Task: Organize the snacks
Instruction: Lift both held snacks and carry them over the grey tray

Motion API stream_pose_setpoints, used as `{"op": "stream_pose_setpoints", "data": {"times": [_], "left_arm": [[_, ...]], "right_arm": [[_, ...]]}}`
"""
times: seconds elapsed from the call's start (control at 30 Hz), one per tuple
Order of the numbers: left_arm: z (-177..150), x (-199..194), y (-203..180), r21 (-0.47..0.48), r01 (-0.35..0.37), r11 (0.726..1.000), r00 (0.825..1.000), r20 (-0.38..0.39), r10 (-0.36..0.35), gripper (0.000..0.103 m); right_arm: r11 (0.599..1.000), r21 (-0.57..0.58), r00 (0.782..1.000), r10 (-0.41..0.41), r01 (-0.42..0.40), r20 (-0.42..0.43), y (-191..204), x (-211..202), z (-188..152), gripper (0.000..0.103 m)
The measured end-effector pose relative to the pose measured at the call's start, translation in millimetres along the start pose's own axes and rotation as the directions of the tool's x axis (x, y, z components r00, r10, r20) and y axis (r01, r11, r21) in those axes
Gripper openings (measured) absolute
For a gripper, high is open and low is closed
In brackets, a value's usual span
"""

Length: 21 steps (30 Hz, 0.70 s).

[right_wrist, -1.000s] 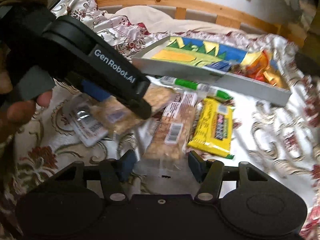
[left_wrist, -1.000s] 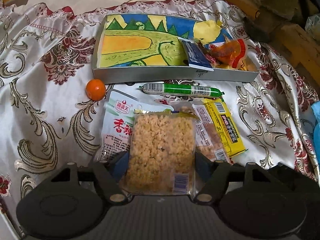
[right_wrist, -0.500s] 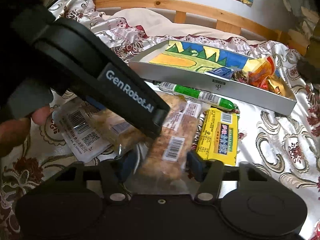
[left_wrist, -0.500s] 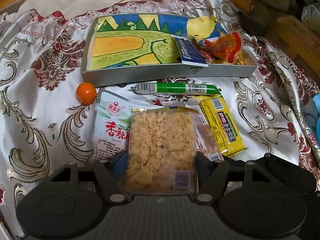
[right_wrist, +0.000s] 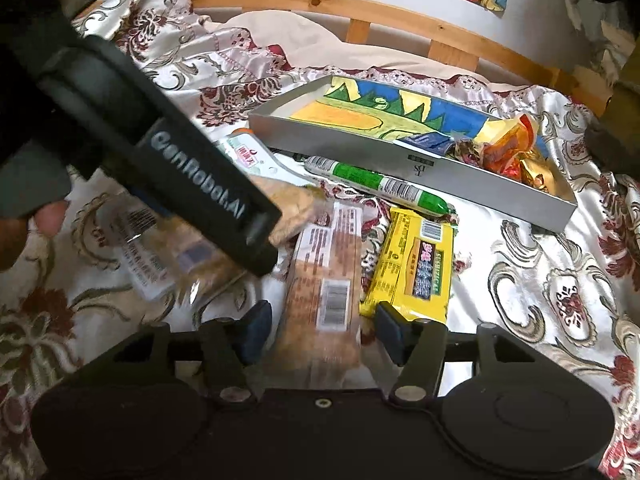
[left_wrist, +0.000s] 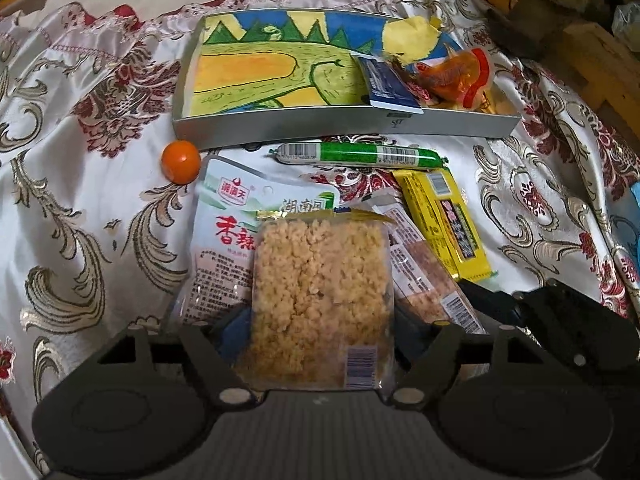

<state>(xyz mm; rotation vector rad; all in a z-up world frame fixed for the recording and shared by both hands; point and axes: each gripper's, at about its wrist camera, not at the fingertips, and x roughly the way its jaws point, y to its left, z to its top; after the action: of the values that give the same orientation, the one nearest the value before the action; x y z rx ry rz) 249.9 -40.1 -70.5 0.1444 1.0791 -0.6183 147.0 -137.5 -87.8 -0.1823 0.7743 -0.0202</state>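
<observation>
Surface: a satin bedspread (left_wrist: 100, 208), white with gold scrolls and dark red flowers, is spread over a bed; a pale wooden bed rail (right_wrist: 400, 12) and coloured drawings on the wall are seen behind it.
Tray: a shallow grey rectangular box (left_wrist: 344, 126), lined with a crayon landscape drawing, is laid on the bedspread; a dark blue sachet (left_wrist: 388, 84) and an orange-red wrapped snack (left_wrist: 456, 76) are gathered at its right end.
Loose snacks: a green plastic-wrapped sausage (left_wrist: 360, 156) is laid along the box's near wall, a small round orange fruit (left_wrist: 181, 161) just left of the box's corner, a yellow oblong snack bar (left_wrist: 448, 224) to the right, and a white printed pouch (left_wrist: 224, 248) partly under the rice cake.
Left gripper (left_wrist: 320, 344): pointed steeply down; its jaws are opening, though a clear-wrapped block of puffed rice cake (left_wrist: 320, 296) is seen flush between both blue pads.
Rice cake axis: long axis runs away from the camera toward the box, barcode end nearest.
Right gripper (right_wrist: 320, 332): angled down; jaws opening, with gaps on both sides of a long clear-wrapped brown biscuit bar (right_wrist: 324, 292).
Biscuit bar axis: lengthwise away from the camera, lying beside the yellow bar.
Hand (right_wrist: 24, 232): fingers are wrapped round the left gripper's handle.
</observation>
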Motion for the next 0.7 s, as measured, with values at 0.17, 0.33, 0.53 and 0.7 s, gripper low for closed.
{"op": "stream_pose_setpoints", "data": {"times": [0.17,0.33,0.53,0.7], "left_arm": [[-2.9,-2.4,-4.7,0.025,-0.03,0.999,1.0,0.01,0.029,0.073],[-6.3,-8.8,-1.0,-0.026,-0.023,0.999,1.0,0.005,0.023,0.072],[-10.8,-24.9,2.6,-0.098,-0.005,0.995,0.999,0.038,0.009,0.072],[-16.7,-47.1,-1.9,-0.131,-0.008,0.991,0.995,0.095,0.02,0.072]], "right_arm": [[0.999,-0.041,1.0,-0.025,0.025,0.006,5.6,-3.3,-3.8,0.041],[0.988,-0.132,0.997,-0.072,0.075,0.034,16.3,-17.2,-10.4,0.04],[0.971,-0.205,0.99,-0.108,0.124,0.091,23.8,-40.1,-15.1,0.04],[0.956,-0.233,0.979,-0.15,0.18,0.141,22.0,-62.1,-19.9,0.039]]}}
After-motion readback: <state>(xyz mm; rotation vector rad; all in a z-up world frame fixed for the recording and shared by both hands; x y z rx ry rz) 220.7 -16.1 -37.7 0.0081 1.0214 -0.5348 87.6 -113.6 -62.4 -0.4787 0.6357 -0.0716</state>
